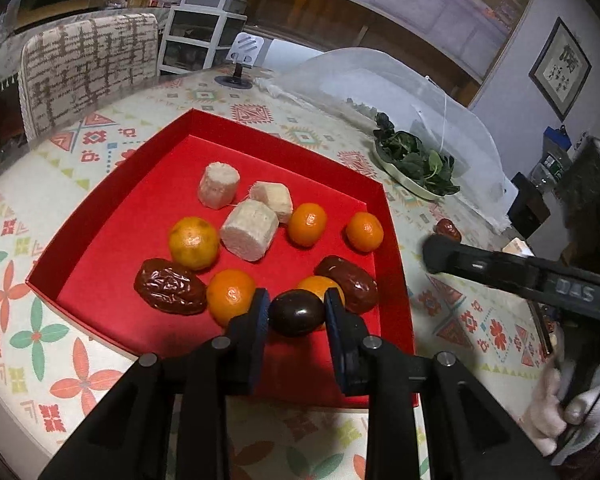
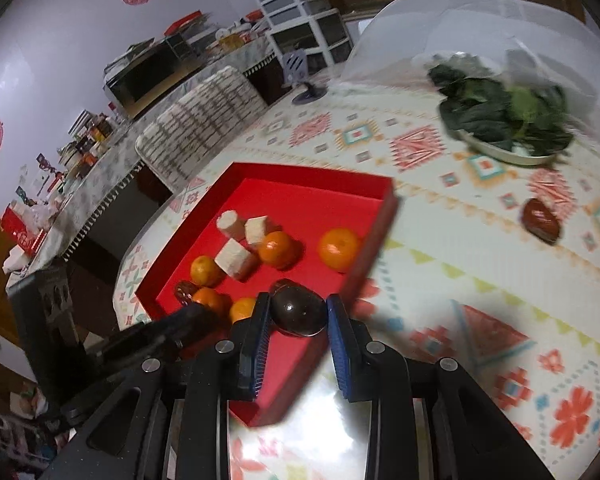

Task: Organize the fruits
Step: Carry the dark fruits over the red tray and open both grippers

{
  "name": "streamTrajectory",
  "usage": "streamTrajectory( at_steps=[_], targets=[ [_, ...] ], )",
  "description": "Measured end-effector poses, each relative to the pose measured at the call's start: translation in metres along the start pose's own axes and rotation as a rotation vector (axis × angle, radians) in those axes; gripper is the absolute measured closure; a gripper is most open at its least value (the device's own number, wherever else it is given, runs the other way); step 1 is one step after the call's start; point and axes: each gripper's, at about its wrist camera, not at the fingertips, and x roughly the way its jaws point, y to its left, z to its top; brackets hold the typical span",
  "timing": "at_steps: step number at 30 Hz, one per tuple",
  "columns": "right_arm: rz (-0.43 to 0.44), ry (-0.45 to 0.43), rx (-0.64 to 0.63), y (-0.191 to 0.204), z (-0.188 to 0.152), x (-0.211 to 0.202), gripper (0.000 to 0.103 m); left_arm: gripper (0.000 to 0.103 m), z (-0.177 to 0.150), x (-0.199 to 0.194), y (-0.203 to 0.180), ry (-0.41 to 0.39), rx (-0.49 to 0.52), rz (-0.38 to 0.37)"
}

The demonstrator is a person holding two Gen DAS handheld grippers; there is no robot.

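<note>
- The left gripper [image 1: 296, 305] hangs low over the near edge of the red tray [image 1: 148, 184]. Its fingers [image 1: 260, 308] are clamped on a dark glossy fruit [image 1: 296, 313], probably so it can go down beside the dried dates [image 1: 170, 286] already lying there.
- The right gripper [image 2: 298, 309] grasps a second dark fruit [image 2: 299, 311] the same way, pinched between its blue-padded fingers [image 2: 342, 322] above the tray's near right corner.
- The tray looks loosely sorted: three pale cylindrical chunks [image 1: 250, 235] sit together at the far side, tangerines [image 1: 193, 243] are spread across the middle, and the dates lie along the near side.
- One loose date [image 1: 448, 229] lies on the patterned surface [image 1: 60, 340], right of the tray and apart from it. I judge it is left to collect.
- A dish of leafy greens [image 1: 416, 162] stands farther right, at the edge of a mesh food cover [image 1: 380, 76], and seems no part of the sorting.
- The left wrist view shows the right gripper only side-on, off the tray's right edge, with its load hidden. Only the right wrist view shows that fruit.
- The right wrist view is blurred. It shows the left gripper as a dark shape at the tray's near left, and its grip cannot be read there.
</note>
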Motion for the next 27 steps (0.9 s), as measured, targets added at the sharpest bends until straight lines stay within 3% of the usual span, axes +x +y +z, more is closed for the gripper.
streamTrajectory(
  at_steps=[4, 7, 10, 12, 18, 20, 27],
  targets=[
    [-0.013, 0.023, -0.005, 0.006, 0.006, 0.022, 0.073, 0.053, 0.002, -0.005, 0.003, -0.012, -0.006, -0.025],
    [-0.021, 0.027, 0.000, 0.007, 0.011, 0.033, 0.072, 0.048, 0.005, -0.012, 0.005, -0.029, 0.002, -0.019],
    [-0.018, 0.018, 0.009, 0.005, 0.015, 0.036, 0.057, 0.040, 0.008, -0.018, 0.008, -0.048, -0.005, -0.022],
    [-0.018, 0.001, 0.012, 0.005, 0.017, 0.034, 0.052, 0.038, 0.010, -0.022, 0.010, -0.062, -0.016, -0.019],
    [-0.045, -0.054, -0.004, 0.006, 0.020, 0.014, 0.051, 0.037, 0.012, -0.028, 0.012, -0.074, -0.034, -0.013],
    [-0.055, -0.076, -0.001, 0.004, 0.018, 0.005, 0.045, 0.037, 0.012, -0.030, 0.010, -0.078, -0.031, -0.009],
    [-0.134, -0.140, -0.015, -0.010, -0.006, -0.031, 0.036, 0.032, 0.010, -0.040, -0.008, -0.108, 0.002, 0.020]
  ],
)
